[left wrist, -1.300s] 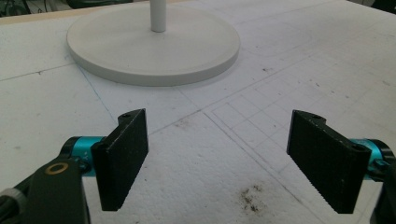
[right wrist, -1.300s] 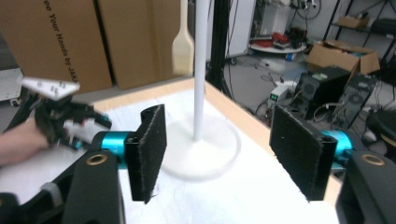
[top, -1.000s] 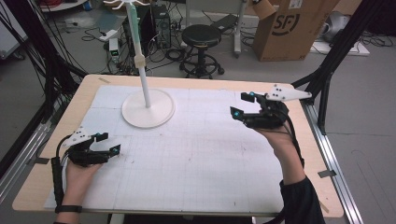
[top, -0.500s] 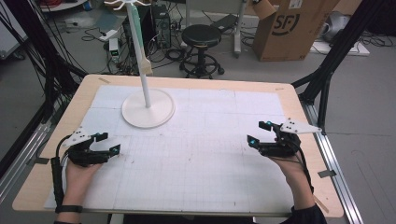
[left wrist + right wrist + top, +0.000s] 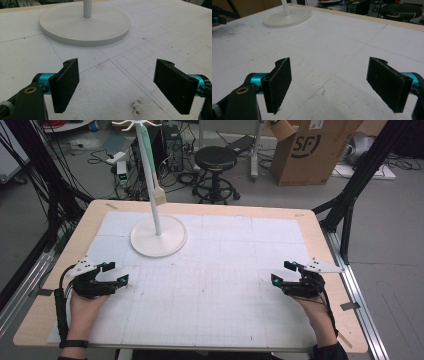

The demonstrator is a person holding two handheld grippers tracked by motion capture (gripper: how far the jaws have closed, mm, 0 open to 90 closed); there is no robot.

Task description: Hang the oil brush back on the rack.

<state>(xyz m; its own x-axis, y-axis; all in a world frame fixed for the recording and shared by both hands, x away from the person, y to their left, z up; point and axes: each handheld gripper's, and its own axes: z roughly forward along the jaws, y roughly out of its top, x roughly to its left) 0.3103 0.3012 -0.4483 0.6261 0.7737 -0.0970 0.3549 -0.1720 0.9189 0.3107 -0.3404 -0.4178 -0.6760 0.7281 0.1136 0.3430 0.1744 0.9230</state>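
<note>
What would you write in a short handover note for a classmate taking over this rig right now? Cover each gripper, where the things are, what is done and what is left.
Left gripper: open, holding nothing, low over the near left of the white mat.
Right gripper: open, holding nothing, low over the near right of the mat.
White stand: upright on its round base at the far left of the mat, nearer the left gripper, touched by neither.
Done: nothing that can be read from how things lie.
Left: any handling of the stand; the left gripper looks better placed, since its jaws already face the base.
</note>
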